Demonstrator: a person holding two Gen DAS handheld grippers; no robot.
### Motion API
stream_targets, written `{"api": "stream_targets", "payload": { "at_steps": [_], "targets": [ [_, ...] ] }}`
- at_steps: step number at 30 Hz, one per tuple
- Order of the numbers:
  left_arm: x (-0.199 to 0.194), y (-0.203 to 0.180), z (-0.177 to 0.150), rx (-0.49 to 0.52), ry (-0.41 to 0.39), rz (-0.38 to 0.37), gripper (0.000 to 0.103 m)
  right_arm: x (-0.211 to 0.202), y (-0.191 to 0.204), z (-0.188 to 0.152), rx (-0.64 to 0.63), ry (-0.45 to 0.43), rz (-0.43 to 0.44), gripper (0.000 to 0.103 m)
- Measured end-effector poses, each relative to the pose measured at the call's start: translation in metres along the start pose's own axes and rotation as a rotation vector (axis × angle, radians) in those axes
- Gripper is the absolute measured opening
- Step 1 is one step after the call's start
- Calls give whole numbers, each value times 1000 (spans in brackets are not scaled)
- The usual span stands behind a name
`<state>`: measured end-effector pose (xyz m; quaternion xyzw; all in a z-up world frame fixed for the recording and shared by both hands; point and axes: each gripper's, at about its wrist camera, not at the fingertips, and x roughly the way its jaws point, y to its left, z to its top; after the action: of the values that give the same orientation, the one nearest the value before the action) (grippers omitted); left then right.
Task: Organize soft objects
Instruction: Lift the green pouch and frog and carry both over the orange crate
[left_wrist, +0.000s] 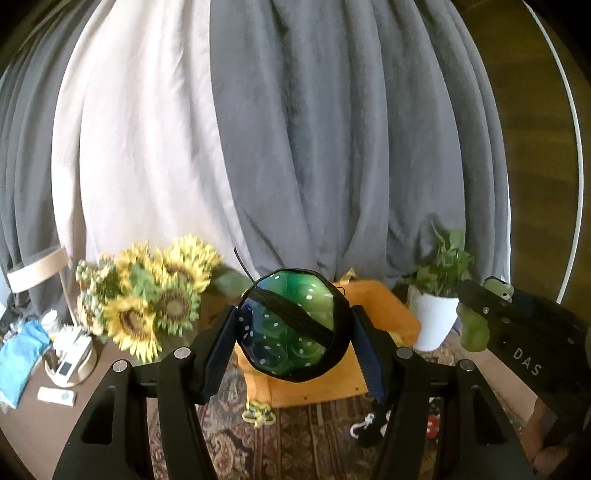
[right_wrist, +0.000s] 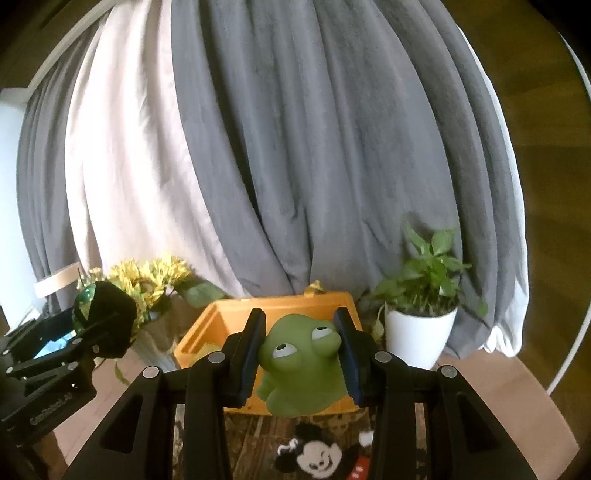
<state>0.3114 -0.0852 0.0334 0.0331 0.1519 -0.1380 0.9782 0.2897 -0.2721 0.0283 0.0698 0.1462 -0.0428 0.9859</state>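
You've got L gripper (left_wrist: 293, 334) clamped on the green dotted pouch (left_wrist: 291, 328), R gripper (right_wrist: 301, 354) squeezing the frog toy (right_wrist: 299, 363), both lifted over the orange bin (right_wrist: 280, 306) prob. for dropping in.

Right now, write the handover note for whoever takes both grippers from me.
Left gripper: shut on the green spotted ball, held up in front of the orange bin.
Right gripper: shut on the green frog toy, also raised before the bin.
Done: both toys are lifted; something yellow already seems to lie in the bin.
Left: neither held toy is in the bin yet. The mouse plush and a yellow knotted toy lie on the patterned rug.
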Motion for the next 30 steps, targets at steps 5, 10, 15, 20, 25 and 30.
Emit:
{"api": "stream_targets", "payload": {
  "at_steps": [5, 10, 15, 20, 25, 30],
  "targets": [
    [10, 3, 13, 4, -28, -5, 60, 10, 4, 14, -11, -20, -6, 39],
    [20, 6, 23, 6, -37, -6, 60, 25, 6, 27, -21, -32, 1, 39],
    [35, 7, 35, 12, -46, -19, 60, 42, 7, 38, -25, -40, 7, 39],
    [52, 10, 46, 14, -65, -26, 60, 61, 7, 49, -31, -53, 14, 39],
    [75, 12, 53, 12, -66, -30, 60, 89, 7, 57, -39, -38, 23, 39],
    [109, 14, 56, 4, -34, -38, 60, 124, 5, 58, -36, 12, 38, 39]
  ]
}}
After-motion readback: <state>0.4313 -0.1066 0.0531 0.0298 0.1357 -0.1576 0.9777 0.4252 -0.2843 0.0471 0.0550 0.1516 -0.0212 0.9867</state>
